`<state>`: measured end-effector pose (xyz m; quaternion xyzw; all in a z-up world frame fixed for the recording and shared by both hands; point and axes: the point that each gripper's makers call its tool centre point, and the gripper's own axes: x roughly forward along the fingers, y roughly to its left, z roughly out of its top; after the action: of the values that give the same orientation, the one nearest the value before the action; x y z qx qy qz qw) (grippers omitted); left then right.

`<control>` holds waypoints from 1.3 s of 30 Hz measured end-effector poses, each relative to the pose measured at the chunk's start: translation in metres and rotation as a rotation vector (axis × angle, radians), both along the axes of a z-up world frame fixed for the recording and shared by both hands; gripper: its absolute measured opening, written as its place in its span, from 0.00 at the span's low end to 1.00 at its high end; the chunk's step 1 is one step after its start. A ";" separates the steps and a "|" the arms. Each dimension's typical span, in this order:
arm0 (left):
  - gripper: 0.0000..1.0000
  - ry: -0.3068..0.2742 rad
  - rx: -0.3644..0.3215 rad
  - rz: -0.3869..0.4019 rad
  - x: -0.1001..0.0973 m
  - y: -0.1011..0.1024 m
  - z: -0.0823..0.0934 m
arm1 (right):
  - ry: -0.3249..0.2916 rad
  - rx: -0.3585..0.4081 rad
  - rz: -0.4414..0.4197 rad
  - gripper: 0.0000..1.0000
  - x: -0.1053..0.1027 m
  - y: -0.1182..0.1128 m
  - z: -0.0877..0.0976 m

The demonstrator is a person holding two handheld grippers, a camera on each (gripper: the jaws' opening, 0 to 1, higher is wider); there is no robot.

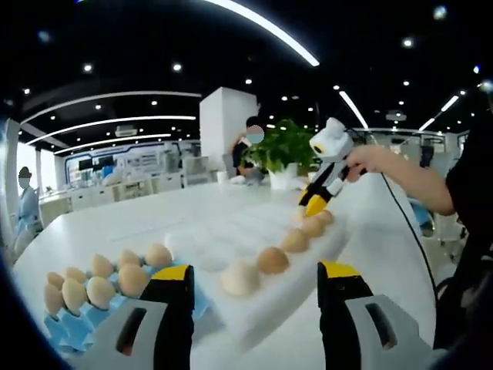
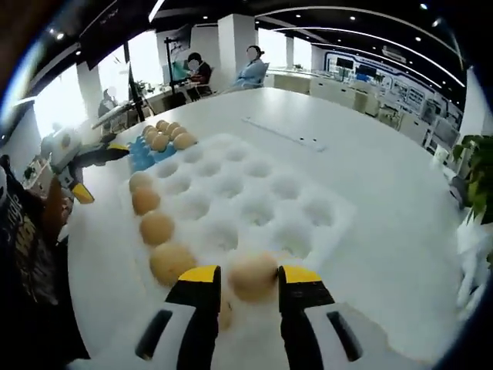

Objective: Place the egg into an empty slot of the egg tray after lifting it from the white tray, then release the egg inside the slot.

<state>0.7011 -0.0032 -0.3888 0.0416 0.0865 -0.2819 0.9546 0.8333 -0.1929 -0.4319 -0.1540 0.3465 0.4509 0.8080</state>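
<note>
Right gripper (image 2: 240, 281): its two yellow-tipped fingers (image 2: 199, 276) stand one on each side of an egg (image 2: 253, 275) in the near row of the white tray (image 2: 254, 193). The pads appear to touch the shell on both sides, so the fingers look closed on this egg; it cannot be told whether the egg is lifted clear of its slot. To the left of these fingers a line of four more eggs (image 2: 156, 227) runs away along the tray edge. The slots ahead of the fingers hold nothing.

Beyond the far left corner of the white tray sits the blue tray (image 2: 146, 154), carrying a cluster of eggs. The left gripper (image 2: 73, 173) comes in at the left of the right gripper view, near the blue tray.

Left gripper (image 1: 258, 277): fingers (image 1: 176, 275) spread apart, gripping nothing, hanging above the desk (image 1: 115, 220). Between and just ahead of them lies the near corner of the white tray (image 1: 231, 231) with its row of eggs (image 1: 272, 260). The blue tray (image 1: 73, 324) with eggs lies left of the fingers. At the far end of the egg row the right gripper (image 1: 314, 205) points down, held by a hand (image 1: 366, 159).
</note>
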 end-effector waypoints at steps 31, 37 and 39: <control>0.65 0.028 -0.005 -0.014 -0.003 -0.001 -0.005 | -0.060 -0.098 -0.033 0.28 -0.009 0.006 0.000; 0.64 0.029 -0.007 -0.007 -0.001 0.001 -0.006 | -0.073 -0.106 -0.022 0.28 -0.013 0.008 0.000; 0.64 0.033 -0.008 -0.009 -0.001 0.000 -0.007 | -0.073 -0.105 -0.022 0.28 -0.011 0.007 0.001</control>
<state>0.7004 -0.0028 -0.3956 0.0337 0.1011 -0.2871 0.9520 0.8220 -0.1856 -0.4308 -0.2086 0.3417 0.4173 0.8159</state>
